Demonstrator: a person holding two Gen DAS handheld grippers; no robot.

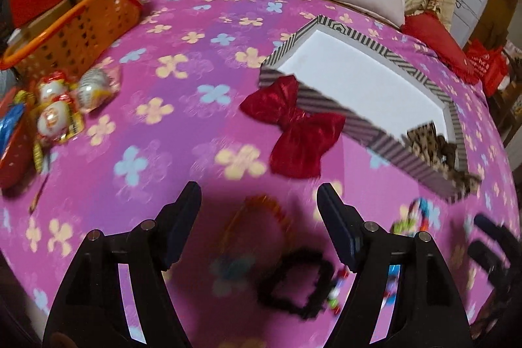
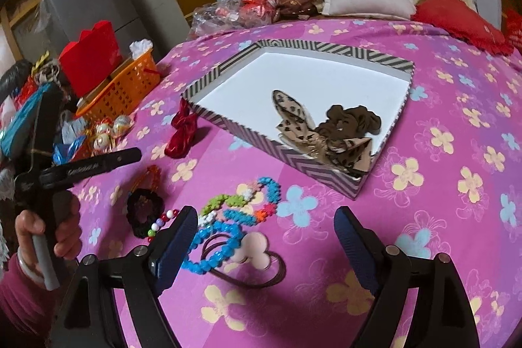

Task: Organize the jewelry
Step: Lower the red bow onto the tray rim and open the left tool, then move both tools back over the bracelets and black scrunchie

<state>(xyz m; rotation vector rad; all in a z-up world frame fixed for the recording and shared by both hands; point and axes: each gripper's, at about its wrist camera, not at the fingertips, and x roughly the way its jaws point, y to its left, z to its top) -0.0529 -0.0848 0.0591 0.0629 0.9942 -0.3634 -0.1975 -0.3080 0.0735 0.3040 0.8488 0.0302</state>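
Hovering with jaws wide and empty, left gripper (image 1: 257, 211) over the black scrunchie (image 1: 295, 286) and right gripper (image 2: 266, 229) over the bead strings (image 2: 243, 206) on the bed, beside the striped box (image 2: 287, 158): soft, light, likely best pinched across 1 band.

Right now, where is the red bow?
The red bow lies on the pink bedspread against the striped box's outer left corner in the right wrist view, not inside.

We see both grippers, left gripper (image 1: 257, 211) and right gripper (image 2: 266, 234): black plastic frames, dark blue ribbed pads (image 2: 347, 230), silver pivot screws. Left hand (image 2: 42, 237): bare skin, magenta sleeve, white bangle.
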